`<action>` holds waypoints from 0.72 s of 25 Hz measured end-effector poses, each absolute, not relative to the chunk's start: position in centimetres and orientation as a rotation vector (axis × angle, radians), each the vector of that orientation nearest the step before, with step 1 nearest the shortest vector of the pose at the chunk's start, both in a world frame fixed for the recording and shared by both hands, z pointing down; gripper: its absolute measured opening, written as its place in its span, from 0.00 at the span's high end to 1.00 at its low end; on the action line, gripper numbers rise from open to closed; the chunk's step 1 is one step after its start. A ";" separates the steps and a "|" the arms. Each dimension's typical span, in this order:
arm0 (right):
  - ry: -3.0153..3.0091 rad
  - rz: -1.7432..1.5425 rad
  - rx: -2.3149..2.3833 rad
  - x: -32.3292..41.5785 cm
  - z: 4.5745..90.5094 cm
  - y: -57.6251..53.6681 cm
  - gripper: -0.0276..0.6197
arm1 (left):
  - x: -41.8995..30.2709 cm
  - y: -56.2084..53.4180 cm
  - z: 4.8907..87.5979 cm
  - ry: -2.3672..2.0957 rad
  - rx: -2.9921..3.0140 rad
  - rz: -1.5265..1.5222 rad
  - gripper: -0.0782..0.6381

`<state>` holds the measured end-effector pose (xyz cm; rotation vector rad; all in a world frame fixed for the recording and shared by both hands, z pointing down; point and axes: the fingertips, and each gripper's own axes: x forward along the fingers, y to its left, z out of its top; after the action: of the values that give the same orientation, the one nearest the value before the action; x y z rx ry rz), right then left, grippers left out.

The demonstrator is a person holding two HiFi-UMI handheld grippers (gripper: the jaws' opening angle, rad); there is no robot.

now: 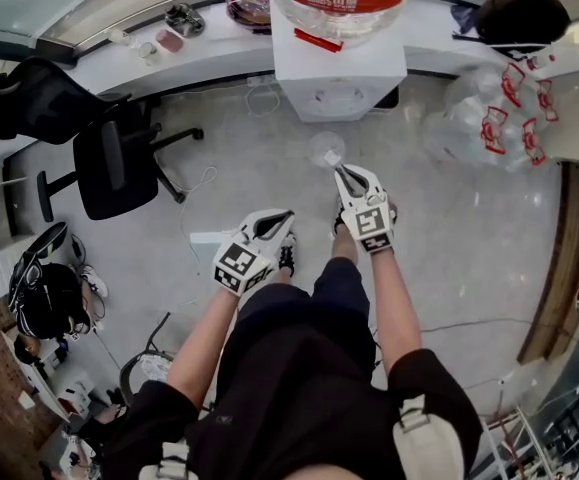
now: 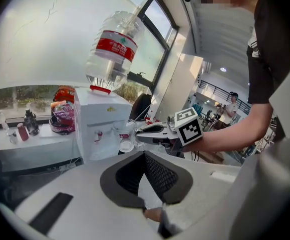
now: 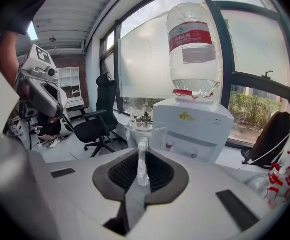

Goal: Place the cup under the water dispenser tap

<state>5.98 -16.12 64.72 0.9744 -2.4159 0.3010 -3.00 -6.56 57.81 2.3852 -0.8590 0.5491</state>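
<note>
Cup [image 3: 146, 130], clear plastic — near wall pinched in right gripper [image 3: 141, 159], facing white water dispenser [image 3: 192, 129]; left gripper [image 2: 145, 158] closed, empty.

place: office | cues: black swivel chair [image 1: 114, 168]; water dispenser [image 1: 339, 73]; long window counter [image 1: 199, 53]

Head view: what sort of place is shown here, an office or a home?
Most likely an office: a water dispenser stands by a long counter under big windows, and a black swivel chair is nearby.
</note>
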 end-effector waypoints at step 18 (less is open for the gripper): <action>-2.348 0.390 1.116 5.6 74.9 -21.7 0.92 | -4.0 -8.9 62.7 -0.927 2.355 0.566 0.89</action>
<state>5.62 -21.67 74.95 1.1156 -2.3477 0.3900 -3.99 -8.87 62.66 2.3546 -0.9267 0.5655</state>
